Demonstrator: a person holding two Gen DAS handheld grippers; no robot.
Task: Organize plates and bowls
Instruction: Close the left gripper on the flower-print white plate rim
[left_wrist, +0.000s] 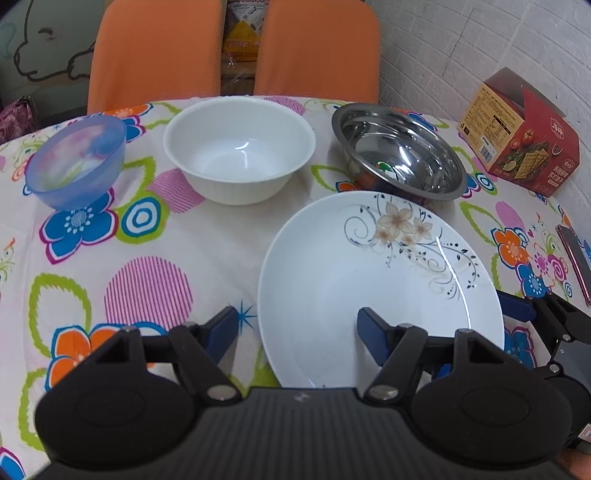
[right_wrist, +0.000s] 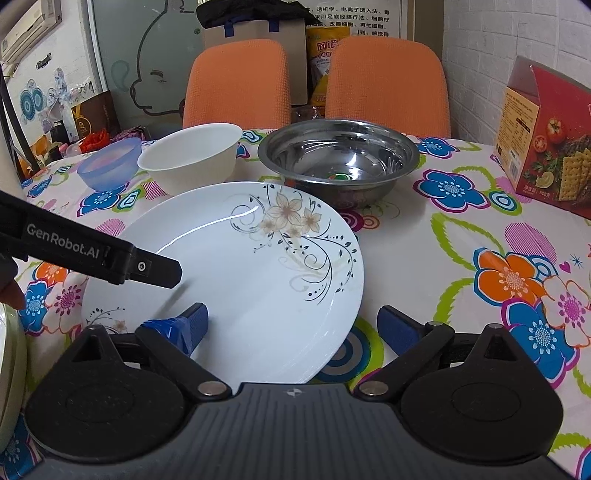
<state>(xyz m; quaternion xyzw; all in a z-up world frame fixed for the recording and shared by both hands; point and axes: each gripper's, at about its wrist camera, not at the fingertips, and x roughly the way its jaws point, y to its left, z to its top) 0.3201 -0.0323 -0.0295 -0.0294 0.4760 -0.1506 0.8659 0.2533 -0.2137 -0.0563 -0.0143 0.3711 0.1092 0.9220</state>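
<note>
A white plate (left_wrist: 369, 280) with a brown flower pattern lies on the flowered tablecloth (left_wrist: 155, 236), nearest to me. Behind it stand a translucent blue bowl (left_wrist: 77, 158), a white bowl (left_wrist: 240, 151) and a steel bowl (left_wrist: 399, 151) in a row. My left gripper (left_wrist: 299, 328) is open and straddles the plate's left rim, its right finger over the plate. In the right wrist view the plate (right_wrist: 251, 266) fills the middle. My right gripper (right_wrist: 295, 326) is open across the plate's right rim. The left gripper's black finger (right_wrist: 159, 268) reaches over the plate from the left.
A red cracker box (left_wrist: 517, 136) stands at the right by the white brick wall. A dark phone (left_wrist: 576, 258) lies at the far right table edge. Two orange chairs (right_wrist: 236, 85) stand behind the table. A pale dish rim (right_wrist: 9, 369) shows at the lower left.
</note>
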